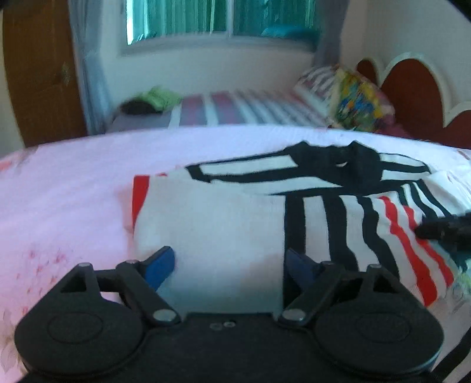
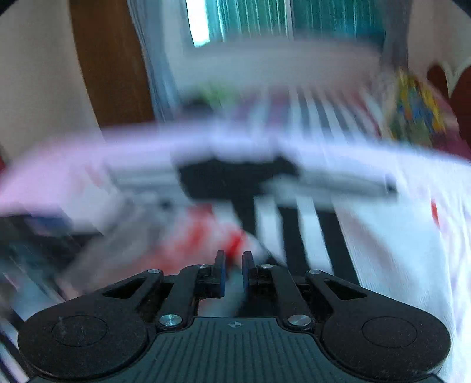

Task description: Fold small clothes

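On the pink bedsheet [image 1: 73, 182], the striped shirt [image 1: 235, 218] lies partly folded, sharp in the left wrist view only. The left gripper [image 1: 229, 262] hangs over its near white panel, jaws spread wide. Bare sheet lies left of the shirt. The right view is smeared: the right gripper [image 2: 234, 266] has jaws nearly together, perhaps pinching red-striped cloth; I cannot tell.

A pink floral bedsheet [image 1: 73, 188] fills the near surface. At 12 o'clock a window [image 1: 223, 20] shows teal curtains. A wooden door [image 1: 41, 73] stands at 10 o'clock. A striped mattress [image 1: 250, 109] carries a colourful pillow [image 1: 359, 103] at 2 o'clock and a green cloth [image 1: 159, 97] at 11 o'clock.
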`<action>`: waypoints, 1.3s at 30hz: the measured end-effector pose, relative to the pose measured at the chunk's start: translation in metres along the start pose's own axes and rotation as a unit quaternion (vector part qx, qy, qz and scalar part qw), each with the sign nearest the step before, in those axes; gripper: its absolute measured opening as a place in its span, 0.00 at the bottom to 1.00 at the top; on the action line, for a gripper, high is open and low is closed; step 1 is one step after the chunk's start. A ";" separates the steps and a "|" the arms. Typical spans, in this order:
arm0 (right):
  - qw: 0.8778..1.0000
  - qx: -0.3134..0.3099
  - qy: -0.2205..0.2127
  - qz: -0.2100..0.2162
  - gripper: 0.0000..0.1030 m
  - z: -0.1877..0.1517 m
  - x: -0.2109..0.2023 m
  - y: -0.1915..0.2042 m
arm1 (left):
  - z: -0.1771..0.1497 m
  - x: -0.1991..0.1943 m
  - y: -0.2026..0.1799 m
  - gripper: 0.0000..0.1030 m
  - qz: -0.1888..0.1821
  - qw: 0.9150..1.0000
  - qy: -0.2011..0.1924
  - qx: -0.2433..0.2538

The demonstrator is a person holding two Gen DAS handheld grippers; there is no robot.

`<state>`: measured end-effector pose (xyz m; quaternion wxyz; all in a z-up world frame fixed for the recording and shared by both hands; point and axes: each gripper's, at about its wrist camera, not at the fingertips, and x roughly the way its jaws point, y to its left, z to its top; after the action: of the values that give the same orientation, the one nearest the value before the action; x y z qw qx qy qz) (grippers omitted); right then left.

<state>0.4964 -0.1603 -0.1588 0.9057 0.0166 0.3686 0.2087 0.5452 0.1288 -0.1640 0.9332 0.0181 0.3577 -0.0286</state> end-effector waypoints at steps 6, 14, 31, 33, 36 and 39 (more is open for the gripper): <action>0.999 0.014 -0.042 -0.010 0.29 -0.001 -0.048 -0.008 | 0.002 -0.036 -0.019 0.77 -0.010 1.000 -0.021 -0.012; 0.998 -0.030 -0.047 -0.034 0.51 -0.018 -0.048 -0.001 | -0.009 -0.035 -0.048 0.66 0.001 1.000 0.002 -0.017; 1.000 -0.011 -0.025 -0.016 0.40 -0.041 -0.058 -0.032 | -0.030 -0.038 -0.067 0.88 0.049 0.998 0.005 -0.026; 1.000 -0.014 -0.021 -0.017 0.40 -0.040 -0.058 -0.031 | -0.032 -0.038 -0.069 0.88 0.055 0.998 0.004 -0.025; 1.000 -0.012 -0.022 -0.015 0.40 -0.039 -0.057 -0.032 | -0.032 -0.038 -0.070 0.88 0.058 0.998 0.004 -0.026; 0.999 -0.016 -0.022 -0.022 0.40 -0.042 -0.054 -0.030 | -0.034 -0.038 -0.069 0.88 0.056 0.998 0.002 -0.023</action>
<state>0.4439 -0.2140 -0.1590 0.9182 -0.0013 0.3454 0.1939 0.4893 0.0631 -0.1645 0.9327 0.0166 0.3588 0.0321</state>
